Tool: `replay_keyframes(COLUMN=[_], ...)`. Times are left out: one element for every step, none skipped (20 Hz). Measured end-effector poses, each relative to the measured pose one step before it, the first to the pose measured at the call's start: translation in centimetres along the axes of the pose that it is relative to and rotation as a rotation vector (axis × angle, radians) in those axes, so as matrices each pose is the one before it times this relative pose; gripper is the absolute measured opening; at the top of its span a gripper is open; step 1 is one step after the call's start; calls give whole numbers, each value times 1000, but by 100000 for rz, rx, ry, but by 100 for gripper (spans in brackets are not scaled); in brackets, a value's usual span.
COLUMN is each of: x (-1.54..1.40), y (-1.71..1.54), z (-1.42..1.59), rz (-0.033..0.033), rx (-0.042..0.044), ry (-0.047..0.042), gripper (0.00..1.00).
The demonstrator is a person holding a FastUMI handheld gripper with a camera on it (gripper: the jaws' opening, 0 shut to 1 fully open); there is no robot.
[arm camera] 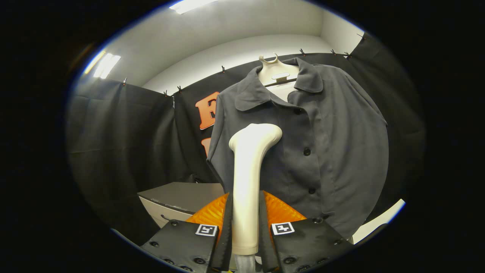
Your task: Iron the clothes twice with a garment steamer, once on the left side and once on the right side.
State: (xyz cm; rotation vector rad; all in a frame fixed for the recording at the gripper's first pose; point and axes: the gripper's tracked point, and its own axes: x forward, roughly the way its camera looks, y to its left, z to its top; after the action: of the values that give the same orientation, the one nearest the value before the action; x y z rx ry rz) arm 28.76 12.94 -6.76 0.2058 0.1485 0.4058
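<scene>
My gripper (245,227) is clamped on the steamer (248,182): both fingers (182,242) press against the sides of its pale handle, one on each side, with no gap showing between pad and handle. The handle stands upright between them and rises well above the fingertips. At its top the steamer bends over toward the shirt (303,151), so its head points at the cloth. A short piece of clear hose (244,262) leaves the bottom of the handle, low between my fingers.

The shirt is my landmark. It is dark grey, with a collar and a row of dark buttons down the front, and it hangs on a pale hanger (276,72) whose hook and shoulders show in the open neck. The steamer's head sits in front of the shirt's panel on the near side of the button row, below the collar and level with the second button. I cannot tell whether the head touches the cloth or is held just off it. The buttons lie just beside the head, on the far side of it from the sleeve.

Below the shirt's sleeve and hem, behind my fingers, stands a grey cabinet (178,199) with a drawer handle on its front. Behind the shirt hangs the black cloth (121,144), clipped along its top edge.
</scene>
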Motion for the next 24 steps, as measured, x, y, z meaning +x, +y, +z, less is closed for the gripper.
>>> replay_keyframes(x=[-350,-161,12,-116,-188,-97,-364,-177,-163,-105,-205,-202,-393,-216,-79,-22,-222,6,-132,-5,-53,30,-71,41], y=[-94,-154,-109,-132,-64,-56,-84,-68,41,-43,-100,-129,10,-83,-52,-106,-174,-180,-64,-107,-61,-44,-8,-29], z=[-376,-459,-450,-486,-494,-547,-557,-549,-650,-648,-673,-642,-712,-719,-658,-527,-513,-493,-540,-549,-631,-365,-474,-401], rz=[-292,-519,-455,-459,-320,-201,-172,-87,-235,-263,-291,-298,-105,-126,-63,8,-259,-196,-183,-46,-56,92,80,92], rx=[-303,-395,-615,-591,-426,-43,207,187,112,-182,-252,-76,75,477,294,246,68,-506,-392,-51,118,341,268,87], ry=[475,454,485,541,697,737,875,834,596,689,650,765,886,981,1081,571,202,563,368,298,574,422,364,601], gripper=[38,38,38,38,38,38,38,38,38,38,38,38,38,38,38,38,38,38,38,38,38,38,38,38])
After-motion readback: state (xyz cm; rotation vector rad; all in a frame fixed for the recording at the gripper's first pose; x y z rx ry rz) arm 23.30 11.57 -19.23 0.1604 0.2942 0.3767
